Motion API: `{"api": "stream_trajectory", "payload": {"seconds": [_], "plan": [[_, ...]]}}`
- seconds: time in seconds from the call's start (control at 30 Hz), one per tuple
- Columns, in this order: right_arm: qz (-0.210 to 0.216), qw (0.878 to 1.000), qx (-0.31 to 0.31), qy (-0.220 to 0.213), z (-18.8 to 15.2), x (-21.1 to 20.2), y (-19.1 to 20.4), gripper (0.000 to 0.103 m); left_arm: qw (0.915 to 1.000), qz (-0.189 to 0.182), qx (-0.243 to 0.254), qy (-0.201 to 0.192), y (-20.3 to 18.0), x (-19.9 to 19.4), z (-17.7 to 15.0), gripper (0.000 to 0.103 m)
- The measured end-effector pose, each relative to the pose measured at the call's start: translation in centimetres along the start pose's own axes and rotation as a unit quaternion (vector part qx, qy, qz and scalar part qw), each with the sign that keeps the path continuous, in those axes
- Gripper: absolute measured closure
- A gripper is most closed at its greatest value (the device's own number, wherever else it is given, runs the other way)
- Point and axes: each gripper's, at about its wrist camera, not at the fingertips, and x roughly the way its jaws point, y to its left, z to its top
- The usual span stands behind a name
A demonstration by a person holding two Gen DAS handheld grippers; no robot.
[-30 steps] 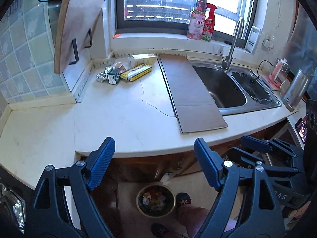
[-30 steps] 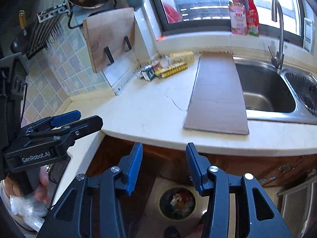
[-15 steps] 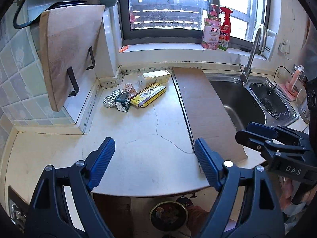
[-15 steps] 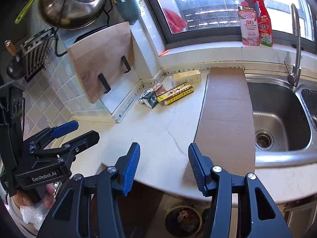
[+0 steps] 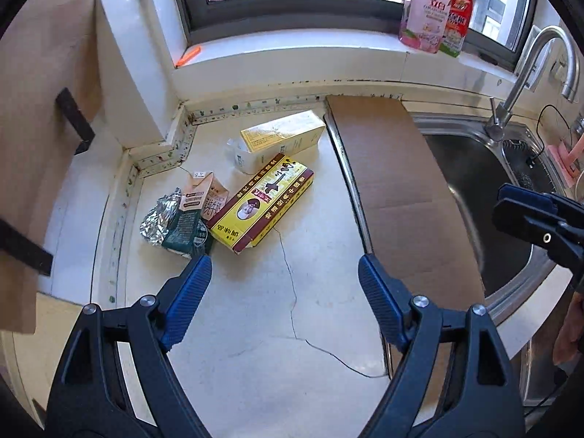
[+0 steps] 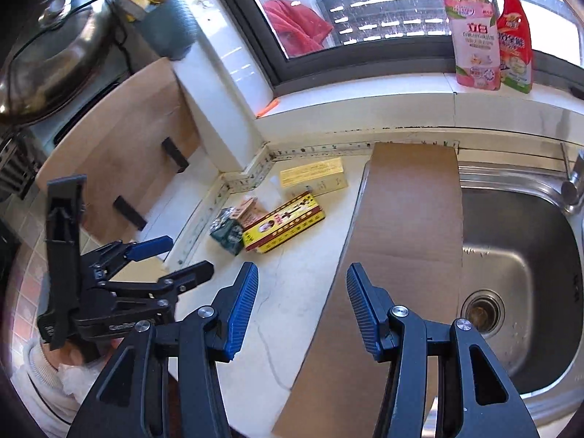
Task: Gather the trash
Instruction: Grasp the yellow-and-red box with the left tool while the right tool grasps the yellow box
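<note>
Trash cluster sits in the back-left corner of the desk [image 5: 255, 328]: yellow-and-maroon box [image 5: 264, 204], long axis diagonal from near-left to far-right, with a crumpled foil-and-carton wad [image 5: 182, 219] touching its near-left end. Left hand-held gripper [image 5: 284, 273] is released, empty, the wad just ahead of its left finger, so it is judged nearer. Right hand-held gripper [image 6: 301, 284] is also released and empty, farther back beside the cardboard sheet [image 6: 401, 255].
</note>
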Motion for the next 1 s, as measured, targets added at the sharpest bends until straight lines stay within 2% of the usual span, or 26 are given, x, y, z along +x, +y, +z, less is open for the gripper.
{"api": "stream_trajectory", "payload": {"seconds": [0.17,0.27,0.47,0.67,0.77,1.0], "plan": [[0.009,0.999,0.012,0.03,2.9,5.7,-2.8,0.052,0.9996,-0.007,-0.001,0.027,0.8,6.4,3.0,0.024],[0.016,0.999,0.012,0.044,4.1,8.7,-4.1,0.052,0.9985,-0.023,-0.009,0.05,1.8,10.0,4.5,0.03],[0.03,0.997,0.019,0.063,5.4,13.6,-5.6,0.052,0.996,-0.042,-0.007,0.079,2.4,14.6,5.6,0.031],[0.041,0.996,0.004,0.076,5.6,16.2,-5.5,0.052,0.9937,-0.049,-0.002,0.101,3.2,17.2,6.0,0.031],[0.044,0.996,-0.003,0.082,5.5,17.1,-5.3,0.052,0.9946,-0.046,-0.002,0.093,3.5,17.8,6.6,0.031],[0.044,0.995,-0.007,0.089,5.6,18.3,-5.3,0.052,0.9927,-0.06,-0.011,0.104,3.8,18.7,6.5,0.03]]}}
